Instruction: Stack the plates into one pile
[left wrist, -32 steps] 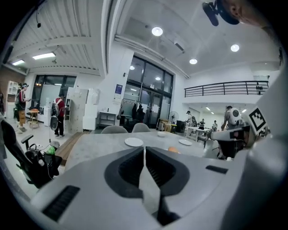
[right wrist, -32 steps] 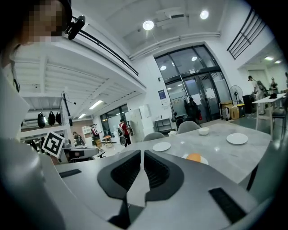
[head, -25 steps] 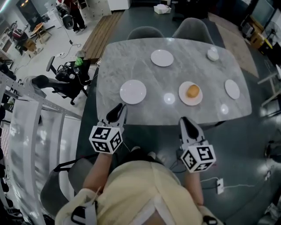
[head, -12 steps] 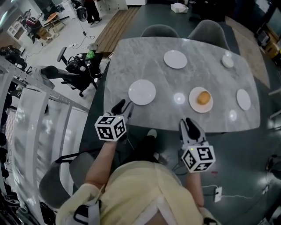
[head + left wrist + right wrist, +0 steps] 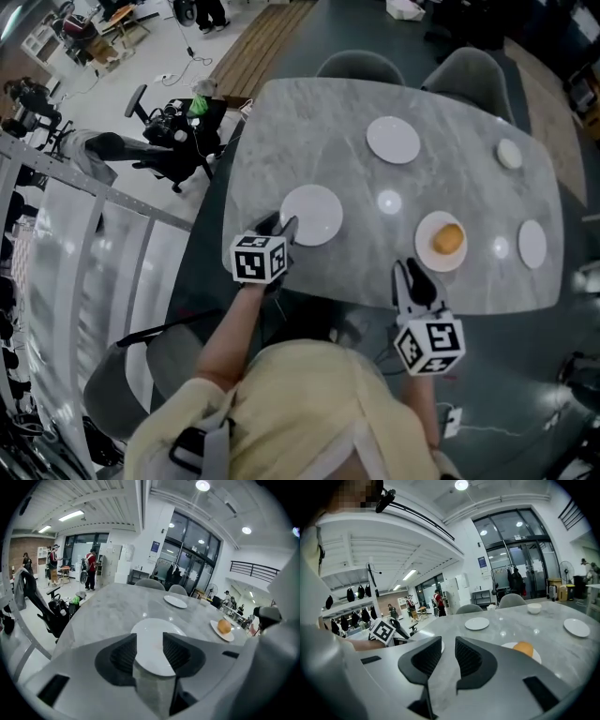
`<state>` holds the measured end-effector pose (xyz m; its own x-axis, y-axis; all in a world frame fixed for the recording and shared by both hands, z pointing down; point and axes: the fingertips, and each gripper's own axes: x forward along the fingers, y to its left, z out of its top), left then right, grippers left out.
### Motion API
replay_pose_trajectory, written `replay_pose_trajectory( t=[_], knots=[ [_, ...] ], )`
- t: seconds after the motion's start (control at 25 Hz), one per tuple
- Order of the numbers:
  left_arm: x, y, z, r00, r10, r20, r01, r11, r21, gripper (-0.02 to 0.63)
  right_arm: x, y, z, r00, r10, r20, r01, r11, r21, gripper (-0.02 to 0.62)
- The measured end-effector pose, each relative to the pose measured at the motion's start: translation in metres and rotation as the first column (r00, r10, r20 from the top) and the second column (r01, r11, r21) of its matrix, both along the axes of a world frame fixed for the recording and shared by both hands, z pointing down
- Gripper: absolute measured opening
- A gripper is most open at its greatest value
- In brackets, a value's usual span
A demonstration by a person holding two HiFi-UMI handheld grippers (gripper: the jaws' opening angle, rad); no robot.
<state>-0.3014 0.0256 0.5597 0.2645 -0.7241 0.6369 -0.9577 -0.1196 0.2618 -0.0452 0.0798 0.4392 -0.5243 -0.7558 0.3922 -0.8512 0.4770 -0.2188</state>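
Since the nearest plate [image 5: 314, 214] goes first, the left gripper [image 5: 279, 225] has just opened its jaws wide before it. The right gripper [image 5: 411, 274] waits, jaws slightly apart, empty.

The counter [image 5: 309, 131] presents as grey veined stone, polished, mirroring ceiling lights. The nearest plate [image 5: 312, 215] is white, smooth, glossy, of glazed ceramic appearance. The left tool [image 5: 149, 641] and right tool [image 5: 448, 642] show matt grey plastic shells with black ribbed pads [image 5: 125, 654]. The person's top [image 5: 291, 403] is pale yellow cloth.

Left gripper [image 5: 279, 225] lower, wider, nearer plate [image 5: 317, 210]
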Motion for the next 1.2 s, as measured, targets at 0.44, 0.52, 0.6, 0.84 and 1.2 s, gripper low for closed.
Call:
replay_pose_trajectory(
  t=[0.44,0.52,0.6,0.84,1.2],
  knots=[
    [-0.012,-0.014,0.039,0.996,0.029,0.083,-0.018,0.991,-0.130,0.153,-0.034,-0.038,0.023,0.996,-0.088,-0.032,0.086,0.994,-0.062,0.071],
    [-0.013,-0.014,0.044,0.995,0.039,0.097,-0.024,0.988,-0.152,0.153,-0.044,-0.045,0.025,0.993,-0.110,-0.039,0.107,0.992,-0.071,0.071],
    [-0.015,-0.014,0.047,0.993,0.045,0.109,-0.027,0.986,-0.166,0.153,-0.056,-0.052,0.025,0.990,-0.133,-0.045,0.129,0.989,-0.072,0.071],
    [-0.019,-0.013,0.050,0.991,0.081,0.110,-0.060,0.981,-0.184,0.145,-0.085,-0.068,0.030,0.981,-0.185,-0.056,0.180,0.980,-0.083,0.071],
    [-0.009,-0.019,0.032,0.998,0.068,0.009,-0.066,0.986,-0.153,0.089,-0.092,-0.085,0.028,0.974,-0.221,-0.054,0.216,0.972,-0.089,0.071]
  ],
)
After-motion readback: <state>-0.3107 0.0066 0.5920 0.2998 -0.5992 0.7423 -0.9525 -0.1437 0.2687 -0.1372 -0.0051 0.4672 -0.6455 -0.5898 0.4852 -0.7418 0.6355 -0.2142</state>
